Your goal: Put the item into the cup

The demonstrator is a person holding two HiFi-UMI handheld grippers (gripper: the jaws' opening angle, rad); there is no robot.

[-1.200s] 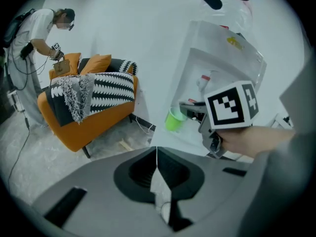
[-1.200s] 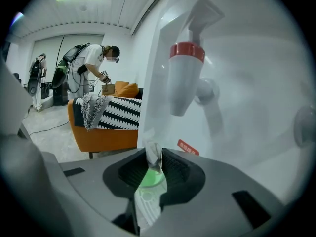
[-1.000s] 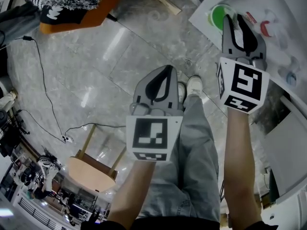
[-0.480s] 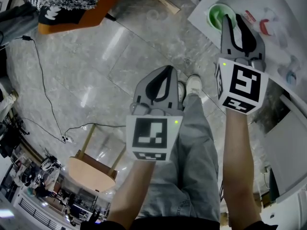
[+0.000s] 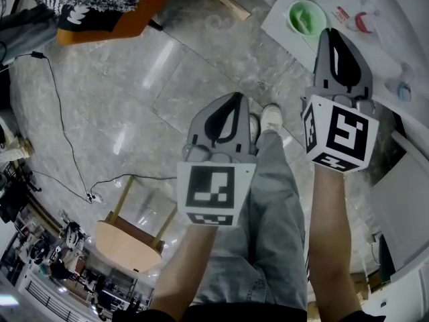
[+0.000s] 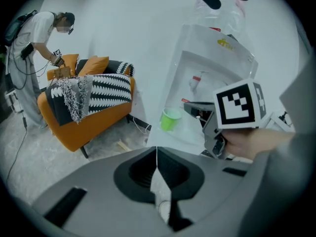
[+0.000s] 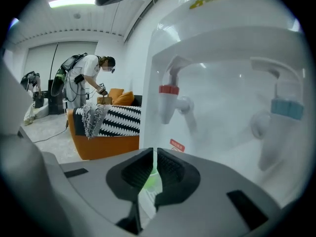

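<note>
The cup (image 5: pixel 306 17) is light-green plastic. It stands upright, mouth open, on the white ledge (image 5: pixel 276 25) of the water dispenser (image 6: pixel 217 63), up at one o'clock from me. The right gripper view shows only a green sliver of it.

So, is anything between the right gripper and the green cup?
Nothing visible. The cup stands on the white ledge, just ahead and left of the right gripper, with only bare ledge between them. Its jaws are closing with nothing between them; the cup's green shows through their gap.
</note>
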